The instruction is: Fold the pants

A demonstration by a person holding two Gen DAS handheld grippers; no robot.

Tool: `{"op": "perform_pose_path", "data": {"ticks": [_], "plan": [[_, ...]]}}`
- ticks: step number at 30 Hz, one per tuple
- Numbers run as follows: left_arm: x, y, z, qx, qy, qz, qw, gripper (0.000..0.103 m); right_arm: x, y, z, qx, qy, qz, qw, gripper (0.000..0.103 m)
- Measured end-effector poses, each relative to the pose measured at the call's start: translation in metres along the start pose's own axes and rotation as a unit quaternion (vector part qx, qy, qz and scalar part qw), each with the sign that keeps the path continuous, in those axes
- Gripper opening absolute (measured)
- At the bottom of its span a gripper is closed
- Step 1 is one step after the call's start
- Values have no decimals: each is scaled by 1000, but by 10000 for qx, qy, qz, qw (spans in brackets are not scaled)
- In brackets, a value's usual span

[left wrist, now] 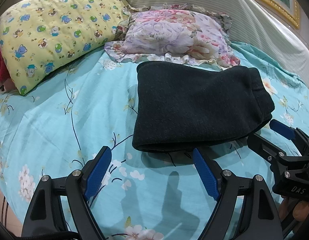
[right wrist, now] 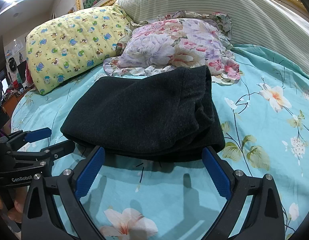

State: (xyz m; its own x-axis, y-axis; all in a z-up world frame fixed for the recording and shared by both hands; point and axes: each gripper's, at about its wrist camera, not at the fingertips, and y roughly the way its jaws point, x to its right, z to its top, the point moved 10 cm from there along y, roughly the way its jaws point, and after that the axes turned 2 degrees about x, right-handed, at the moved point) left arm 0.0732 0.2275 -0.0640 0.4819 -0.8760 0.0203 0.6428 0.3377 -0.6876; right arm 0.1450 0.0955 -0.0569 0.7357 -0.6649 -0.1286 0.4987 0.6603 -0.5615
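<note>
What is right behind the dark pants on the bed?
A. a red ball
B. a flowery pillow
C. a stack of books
B: the flowery pillow lies just behind the folded dark pants on the blue sheet, with a yellow bear-print pillow beside it.

Both grippers are black plastic frames with 2 blue textured fingers [left wrist: 100, 173] each and round silver screws. White "DAS" lettering marks the right gripper [left wrist: 278, 138] at the frame's right edge; "GenRobot" marks the left gripper [right wrist: 48, 140] at lower left.
</note>
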Motion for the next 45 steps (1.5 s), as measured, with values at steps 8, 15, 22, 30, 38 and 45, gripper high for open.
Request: {"op": "perform_pose_path", "data": {"ticks": [8, 15, 22, 30, 38, 45], "plan": [[-2, 0, 1, 23, -2, 7, 10000, 84, 0, 0, 0, -1, 2, 7, 10000, 98], [-1, -4, 3, 65, 7, 23, 10000, 84, 0, -1, 0, 8, 2, 0, 10000, 98], [-1, -5, 3, 65, 6, 30, 10000, 84, 1, -1, 0, 11, 8, 0, 10000, 98], [-2, -6, 3, 75, 6, 37, 10000, 84, 2, -3, 1, 20, 15, -2, 10000, 98], [-2, -11, 9, 111, -17, 6, 9999, 84, 2, -8, 5, 57, 40, -6, 10000, 98], [-1, -16, 17, 322, 7, 35, 9995, 84, 5, -11, 8, 100, 68, -11, 9999, 98]]}}
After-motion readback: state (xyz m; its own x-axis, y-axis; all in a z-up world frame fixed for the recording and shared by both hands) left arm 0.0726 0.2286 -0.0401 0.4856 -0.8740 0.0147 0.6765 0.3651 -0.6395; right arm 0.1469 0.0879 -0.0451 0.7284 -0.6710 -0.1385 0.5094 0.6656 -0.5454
